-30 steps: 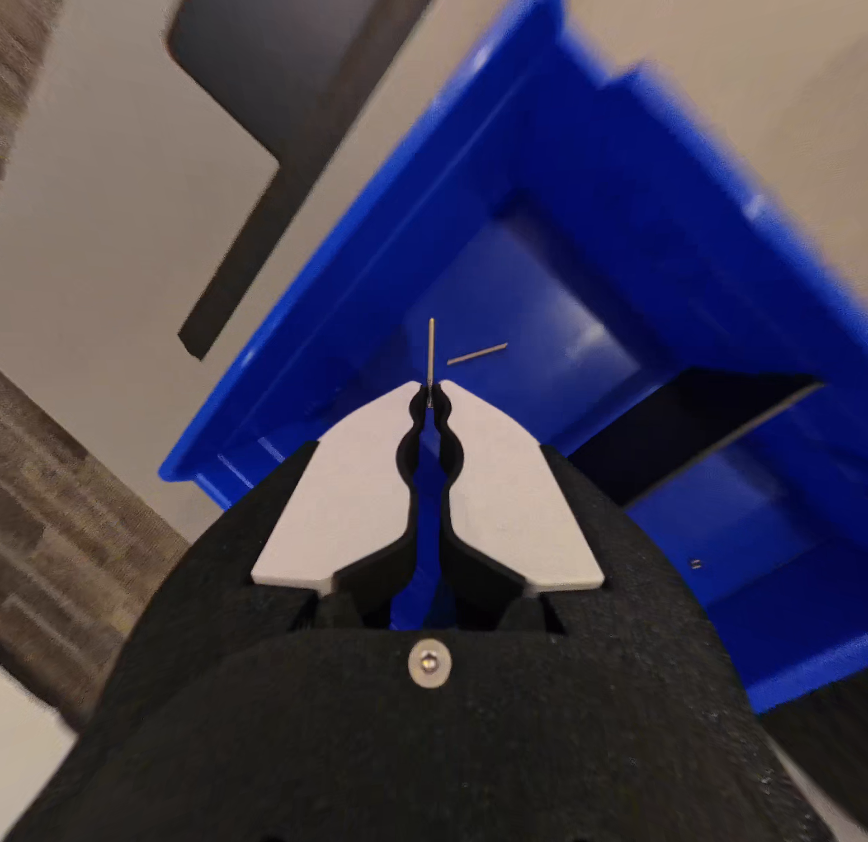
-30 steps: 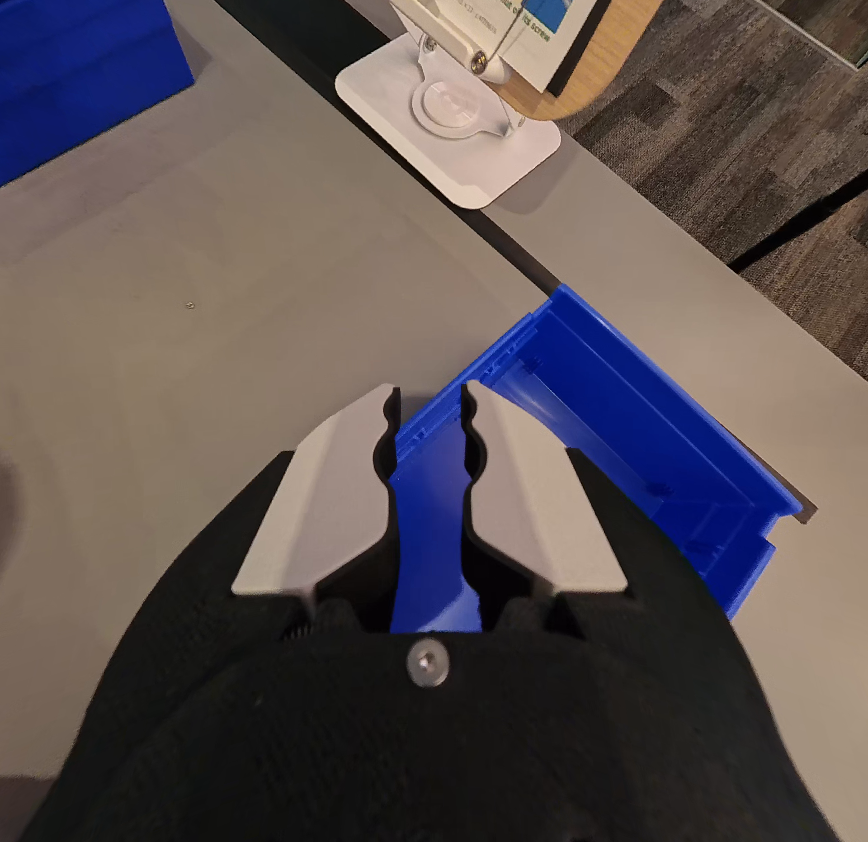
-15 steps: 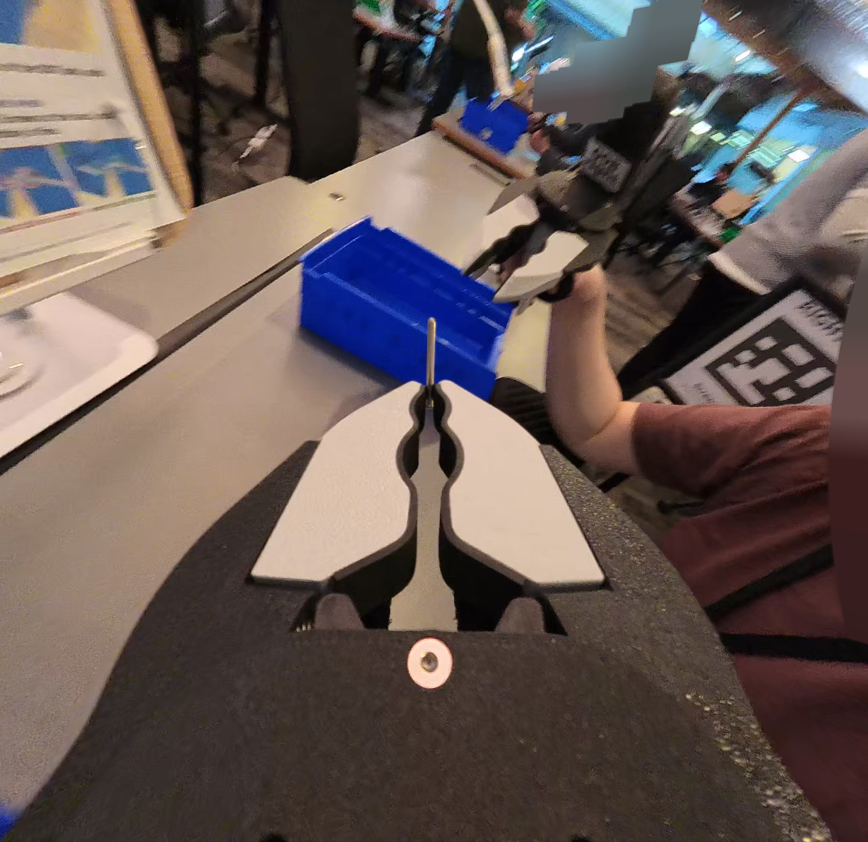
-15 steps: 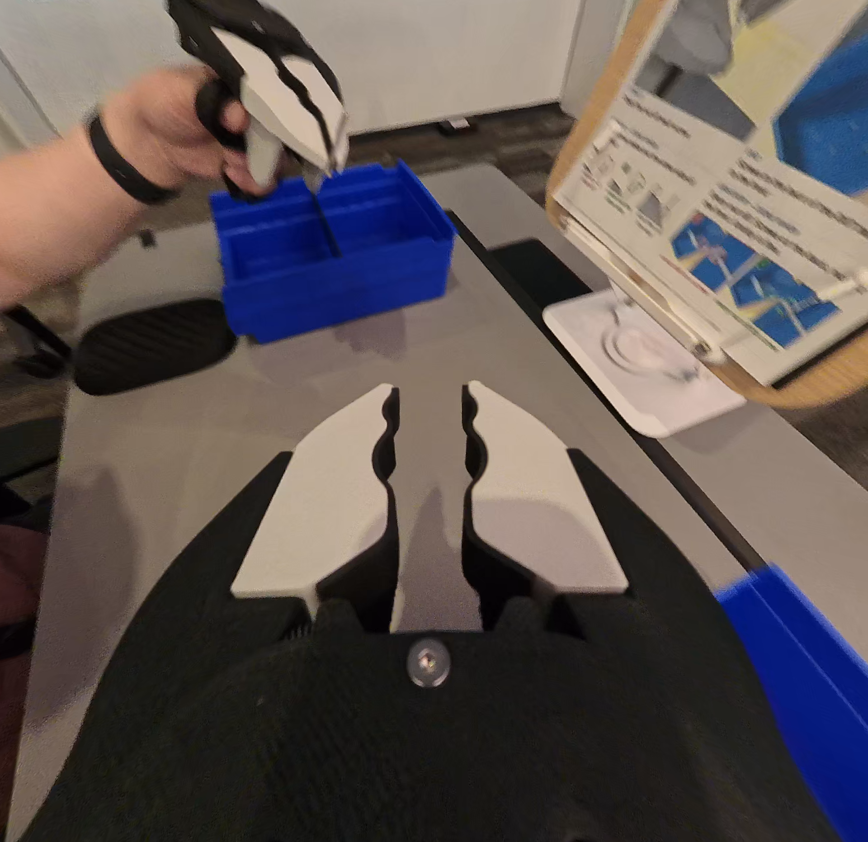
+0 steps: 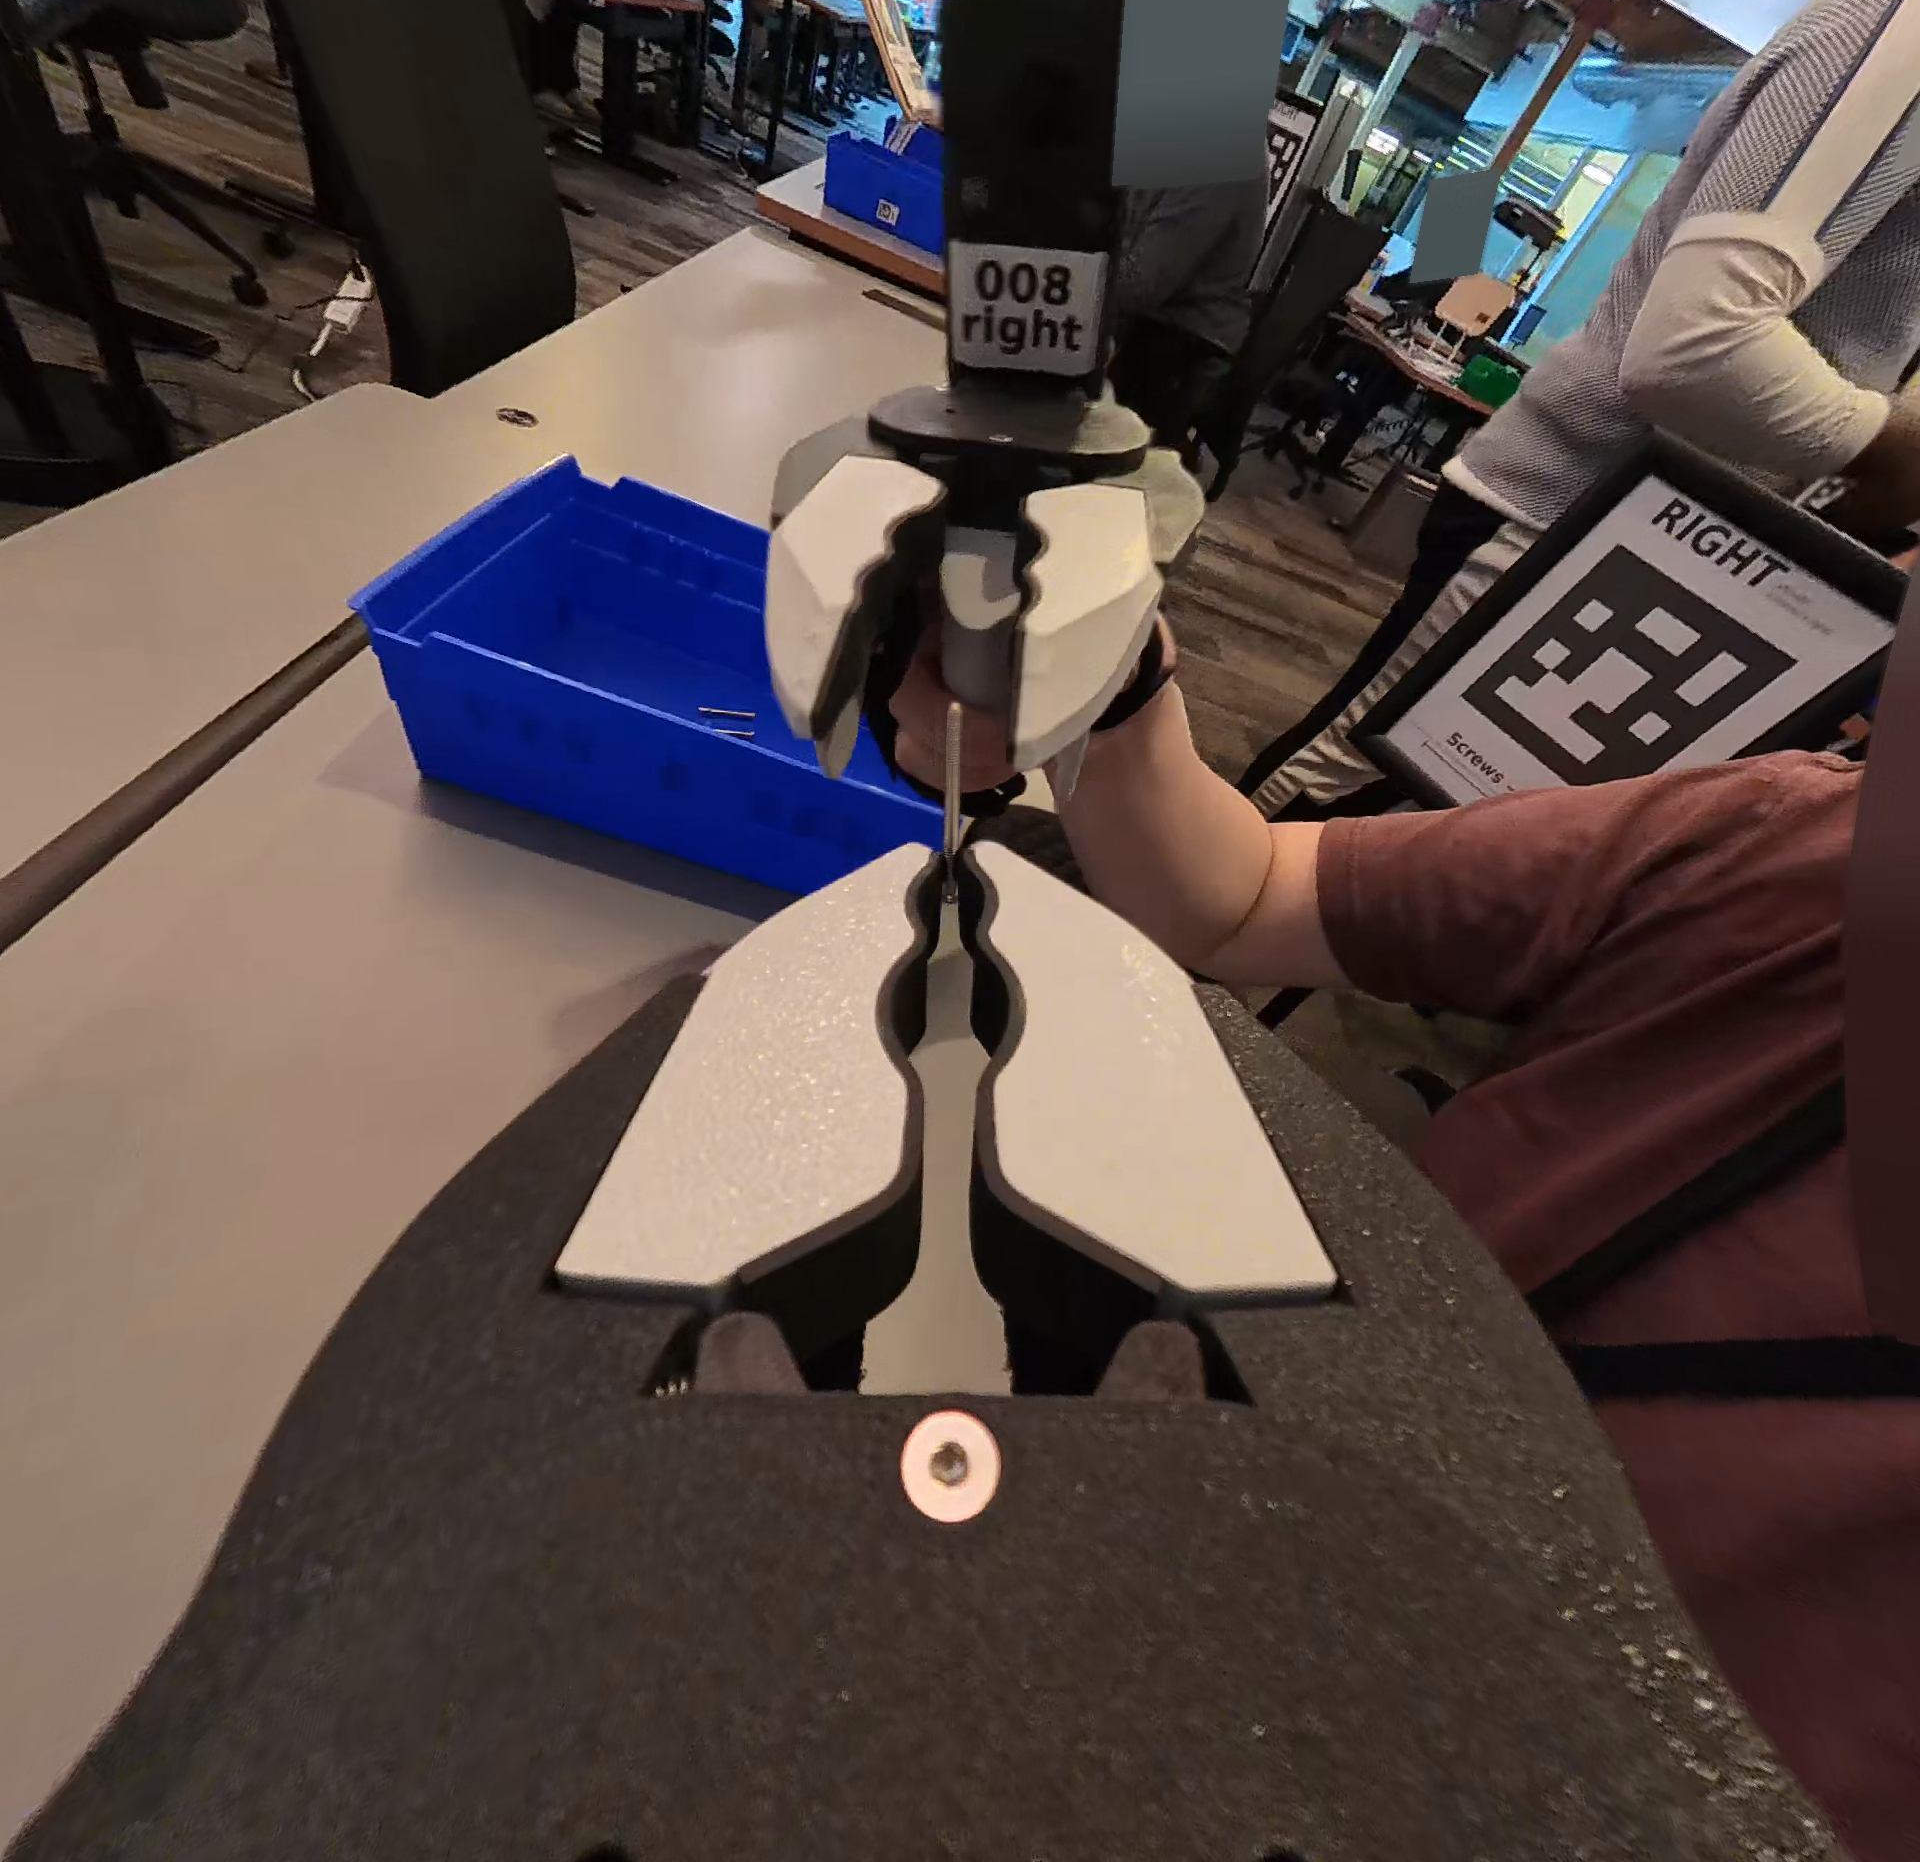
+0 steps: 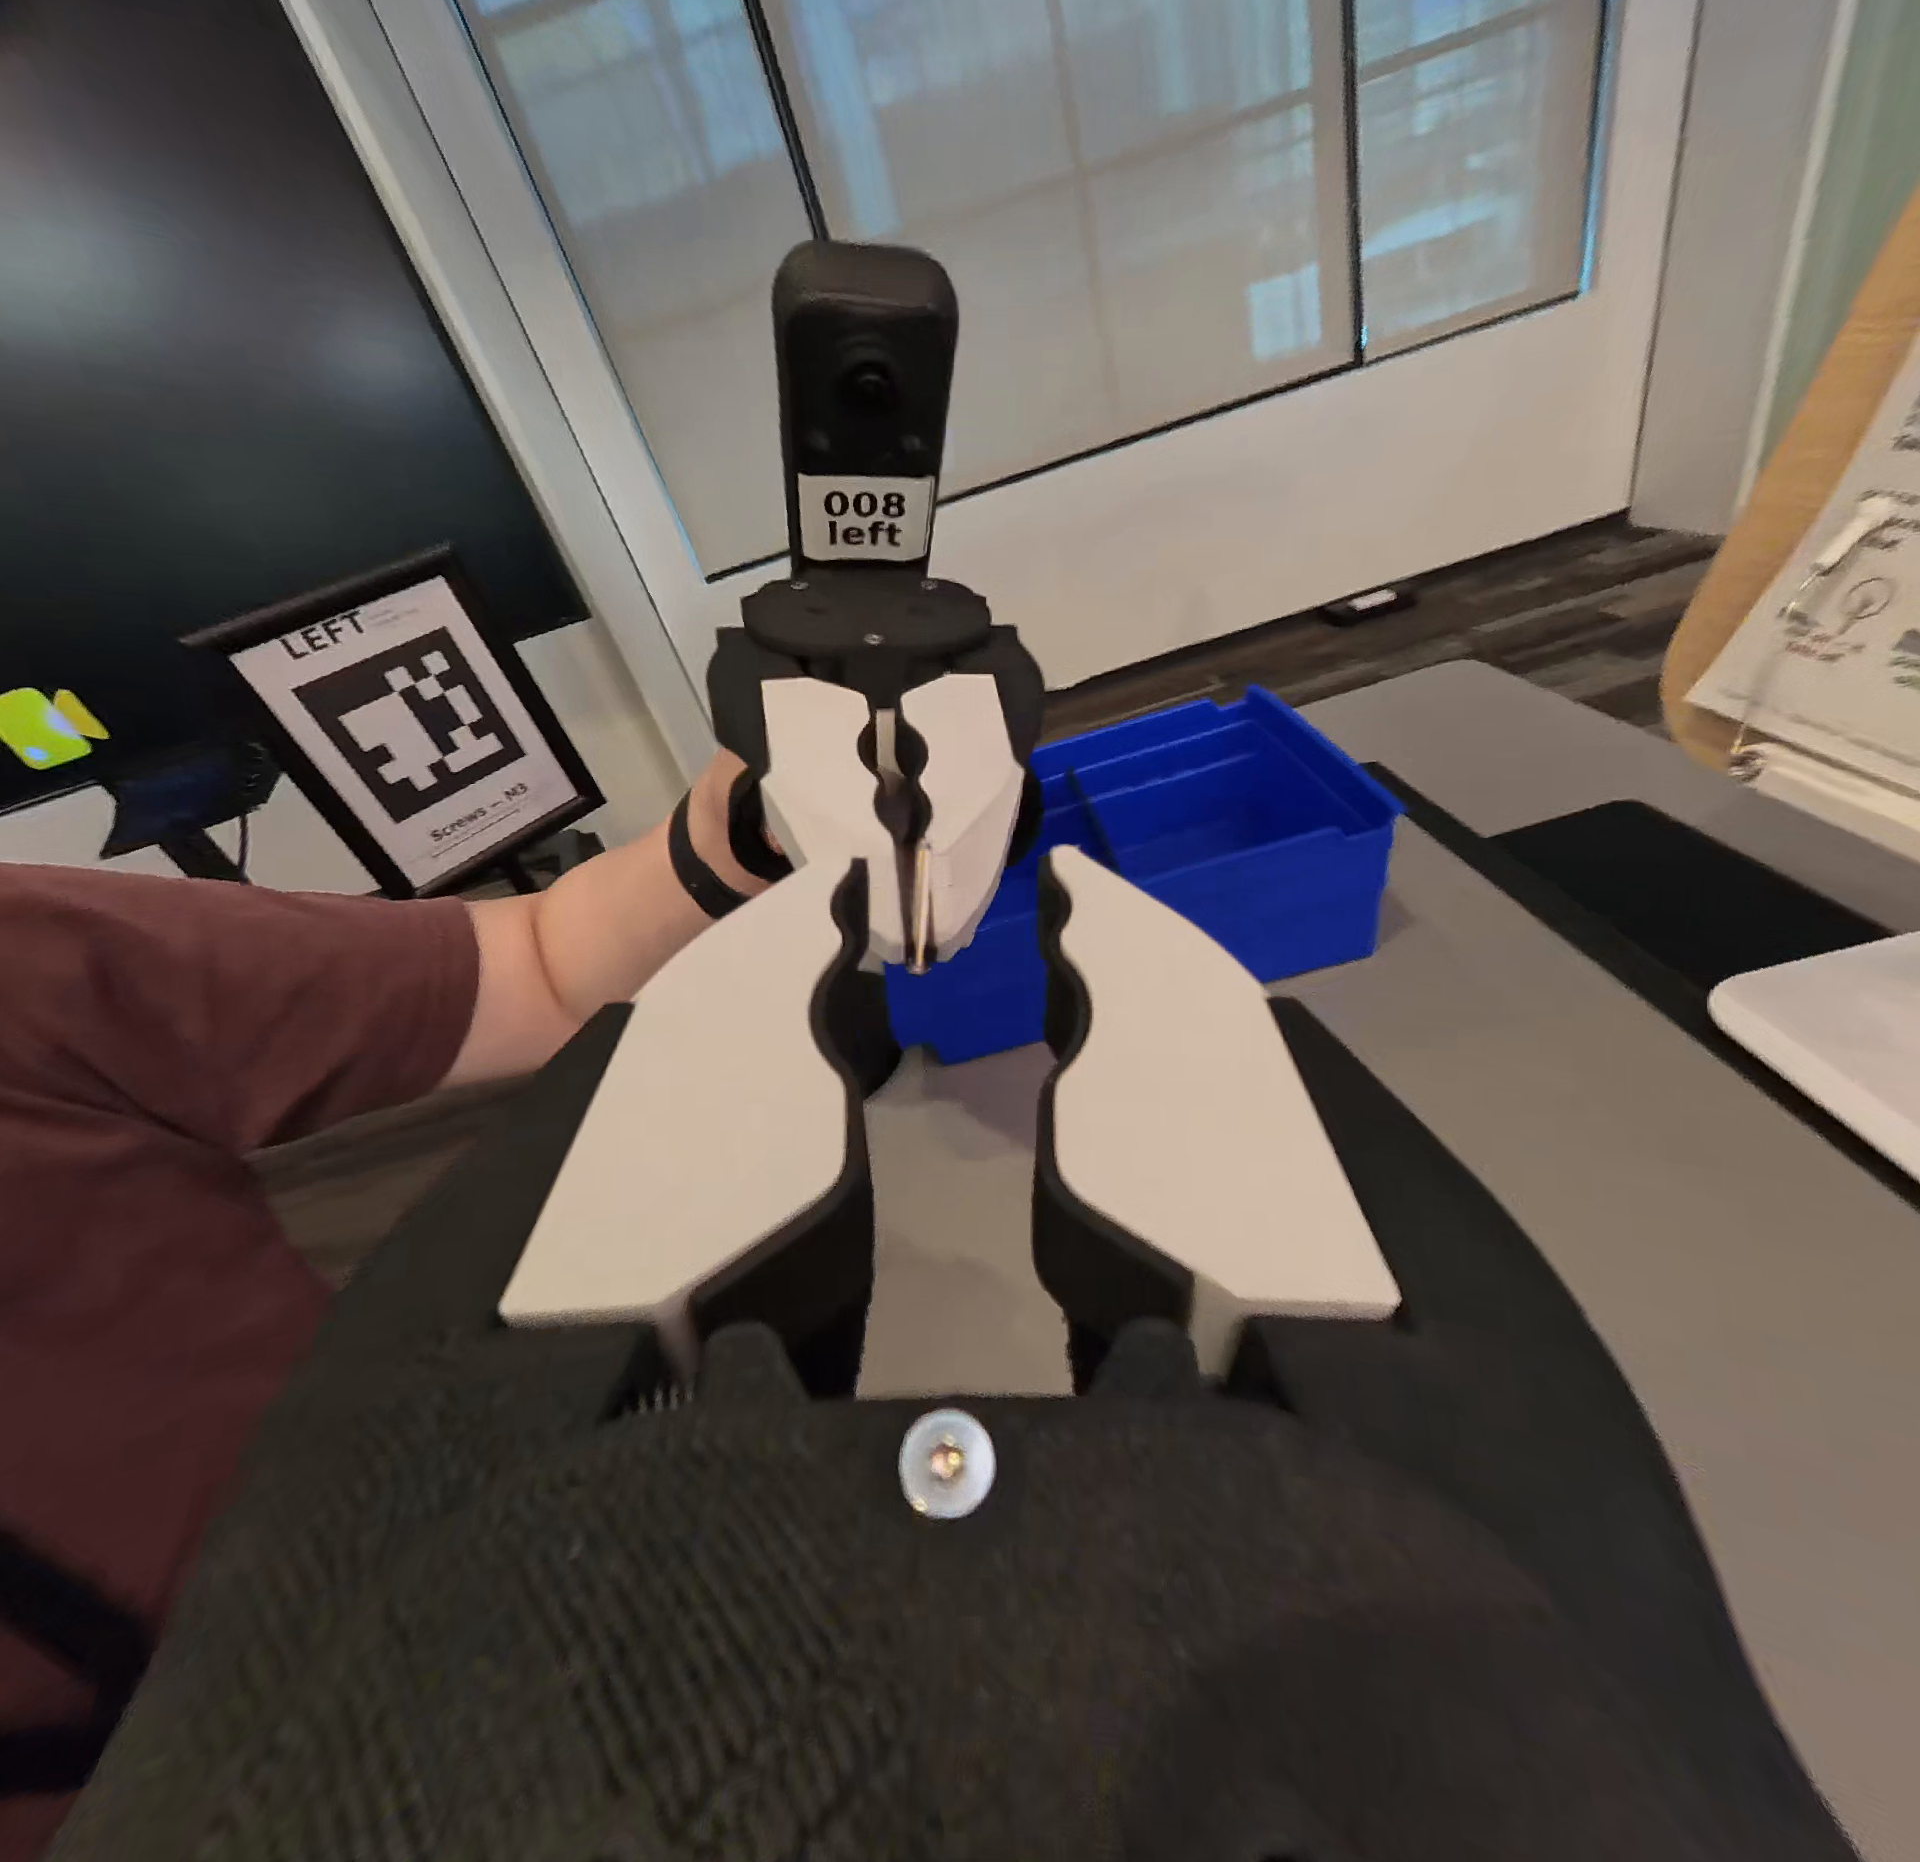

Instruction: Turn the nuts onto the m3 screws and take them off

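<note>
Screw: thin, long, pinched at its base in the tips of your left hand-held gripper, shaft pointing at your right hand-held gripper. Left is clenched on the screw; right is released, jaws apart, nothing between them, facing the screw close by.

Progress, as a judgement: early. Screw picked; no nut in view, none threaded, so turning on and taking off are both left.

Left wrist view only: blue bin on the counter with two loose screws inside. Right wrist view only: another blue bin behind the left hand-held gripper, contents hidden.
</note>
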### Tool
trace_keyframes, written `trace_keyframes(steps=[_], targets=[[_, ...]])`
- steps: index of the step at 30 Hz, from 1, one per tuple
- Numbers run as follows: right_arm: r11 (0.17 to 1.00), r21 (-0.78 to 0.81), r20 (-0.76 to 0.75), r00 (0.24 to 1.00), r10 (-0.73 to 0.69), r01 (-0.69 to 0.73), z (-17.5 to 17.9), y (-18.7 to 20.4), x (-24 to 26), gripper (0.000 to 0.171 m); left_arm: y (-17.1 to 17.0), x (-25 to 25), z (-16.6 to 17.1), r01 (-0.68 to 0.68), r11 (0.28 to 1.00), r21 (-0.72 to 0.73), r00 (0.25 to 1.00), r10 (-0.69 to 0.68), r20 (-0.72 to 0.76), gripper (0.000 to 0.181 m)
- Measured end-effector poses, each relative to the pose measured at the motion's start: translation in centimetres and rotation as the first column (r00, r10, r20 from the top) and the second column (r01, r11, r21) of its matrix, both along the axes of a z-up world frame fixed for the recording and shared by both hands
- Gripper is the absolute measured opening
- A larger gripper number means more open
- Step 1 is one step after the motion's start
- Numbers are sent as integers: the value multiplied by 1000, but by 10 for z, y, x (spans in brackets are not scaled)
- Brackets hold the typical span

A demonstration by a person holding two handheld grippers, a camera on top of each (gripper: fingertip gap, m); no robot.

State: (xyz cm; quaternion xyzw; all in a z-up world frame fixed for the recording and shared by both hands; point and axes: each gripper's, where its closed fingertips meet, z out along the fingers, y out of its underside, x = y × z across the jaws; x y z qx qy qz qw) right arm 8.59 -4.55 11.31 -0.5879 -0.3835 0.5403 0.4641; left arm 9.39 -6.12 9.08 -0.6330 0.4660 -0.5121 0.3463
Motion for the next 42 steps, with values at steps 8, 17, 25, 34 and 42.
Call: trace_keyframes(steps=[8, 17, 25, 34, 42], targets=[[997, -1, 10, 997, 72, -72, -5, -7, -3, 3, -1, 5, -4, 24, 999, -28, 1000, -23, 10, 5], [995, -59, -13, 997, 82, -83, -7, -3, -1, 3, 2, 15, -9, 53, 997, -58, 999, -52, 5, 3], [993, -102, -12, 998, 65, -66, -12, 6, 3, 3, 10, 20, -13, 53, 984, -167, 999, -51, 14, 3], [994, -100, -3, 999, 48, -48, -16, 11, 3, 3, 15, 19, -17, 35, 982, -188, 999, -30, 30, 2], [1000, -1, 14, 999, -29, 29, -10, 18, 10, 35, 11, -2, -5, 10, 992, -125, 996, 1, 85, 2]])
